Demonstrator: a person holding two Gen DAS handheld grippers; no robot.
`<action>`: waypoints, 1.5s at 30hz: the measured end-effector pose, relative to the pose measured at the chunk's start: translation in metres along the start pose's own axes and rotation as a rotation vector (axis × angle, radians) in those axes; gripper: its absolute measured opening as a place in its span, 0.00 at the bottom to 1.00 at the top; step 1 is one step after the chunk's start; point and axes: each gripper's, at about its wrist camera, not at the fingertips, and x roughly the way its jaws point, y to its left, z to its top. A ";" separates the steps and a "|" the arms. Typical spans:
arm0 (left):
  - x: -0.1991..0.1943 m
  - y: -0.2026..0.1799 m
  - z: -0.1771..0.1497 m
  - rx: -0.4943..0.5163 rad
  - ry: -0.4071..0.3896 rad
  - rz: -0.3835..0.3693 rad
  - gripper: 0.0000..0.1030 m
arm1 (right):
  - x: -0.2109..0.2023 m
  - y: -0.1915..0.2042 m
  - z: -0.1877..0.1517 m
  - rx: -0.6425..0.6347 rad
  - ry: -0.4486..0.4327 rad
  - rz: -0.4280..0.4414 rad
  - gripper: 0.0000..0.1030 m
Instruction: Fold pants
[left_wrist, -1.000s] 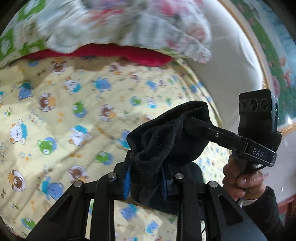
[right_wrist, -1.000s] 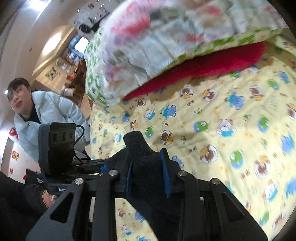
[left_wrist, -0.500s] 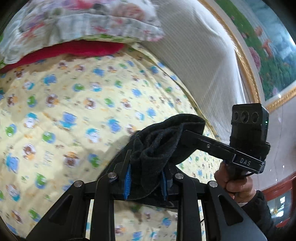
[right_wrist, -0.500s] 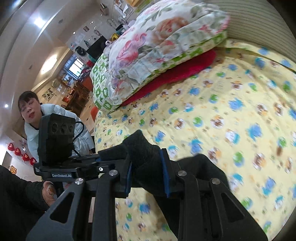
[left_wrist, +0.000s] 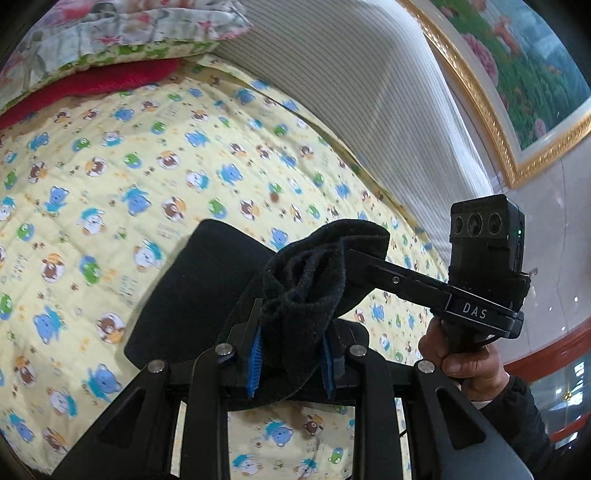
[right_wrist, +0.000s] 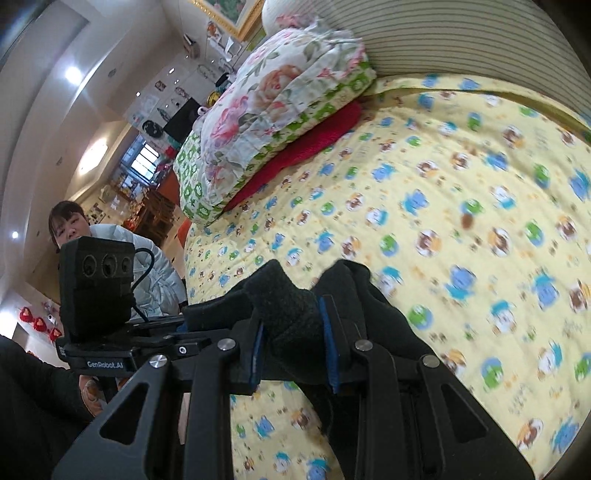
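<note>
The left hand-held gripper is closed down on a bunched edge of the black fleecy fabric pants; its blue pads press the cloth from both sides. The right hand-held gripper is likewise clamped on another bunch of the same garment; in the left wrist view it enters from three o'clock, close beside the left one.

By my reading this is the carry-over stage of a fold; both held ends are raised above the bed, and the next move calls for lowering them together onto the flat part, edges matched, before letting go.

The rest of the pants lies on the yellow cartoon-bear quilted bedspread, a smooth dark panel spreading from the left gripper toward ten o'clock; the long axis seems to run that way, though which end is the waist I cannot tell.

Beyond, at twelve o'clock, a floral pillow rests on a folded red blanket.
</note>
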 end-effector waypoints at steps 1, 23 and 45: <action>0.003 -0.003 -0.002 0.004 0.001 0.002 0.25 | -0.004 -0.004 -0.004 0.007 -0.007 0.003 0.28; 0.054 -0.059 -0.033 0.161 -0.003 0.080 0.26 | -0.040 -0.063 -0.054 0.104 -0.082 -0.039 0.30; 0.091 -0.102 -0.091 0.438 0.154 -0.043 0.49 | -0.082 -0.099 -0.118 0.308 -0.160 -0.162 0.37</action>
